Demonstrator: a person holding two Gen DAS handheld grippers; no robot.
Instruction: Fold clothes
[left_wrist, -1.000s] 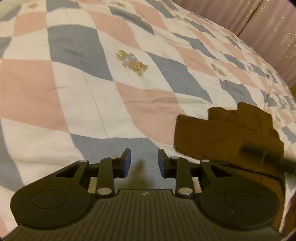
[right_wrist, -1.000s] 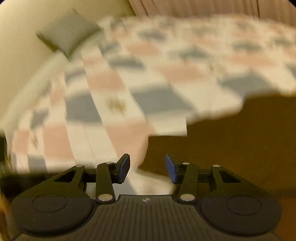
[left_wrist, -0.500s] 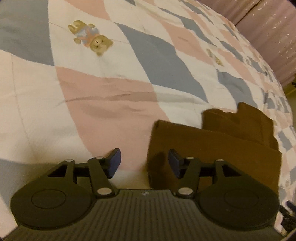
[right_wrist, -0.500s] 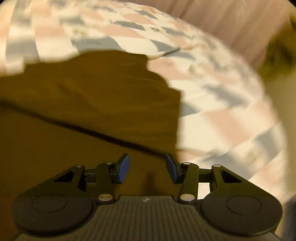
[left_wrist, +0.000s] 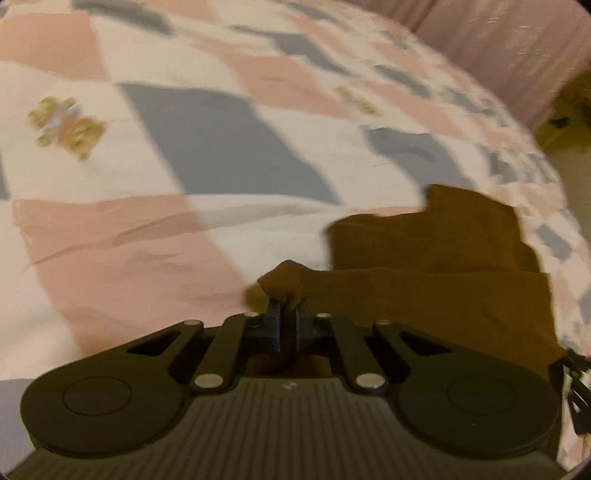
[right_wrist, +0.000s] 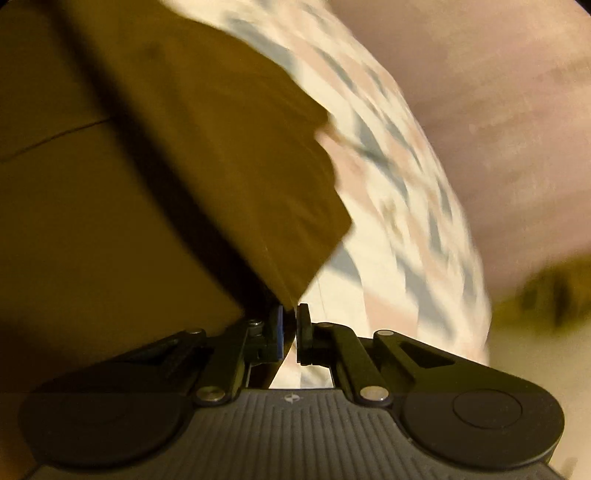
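Brown garment (left_wrist: 436, 295) on the quilt (left_wrist: 147, 240), soft, light, limp: left tool (left_wrist: 286, 325) clenched on its near corner, right tool (right_wrist: 290, 332) pinching another corner; hold hems.

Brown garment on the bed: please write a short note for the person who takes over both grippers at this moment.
Left gripper: shut on a corner of the brown garment.
Right gripper: shut on another edge of it; the cloth hangs lifted there.
Garment: partly folded, lying on the checked quilt near the bed's right side.
Done: both grips taken.
Left: probably carry the held edge over to make the next fold, lay it flat, release.
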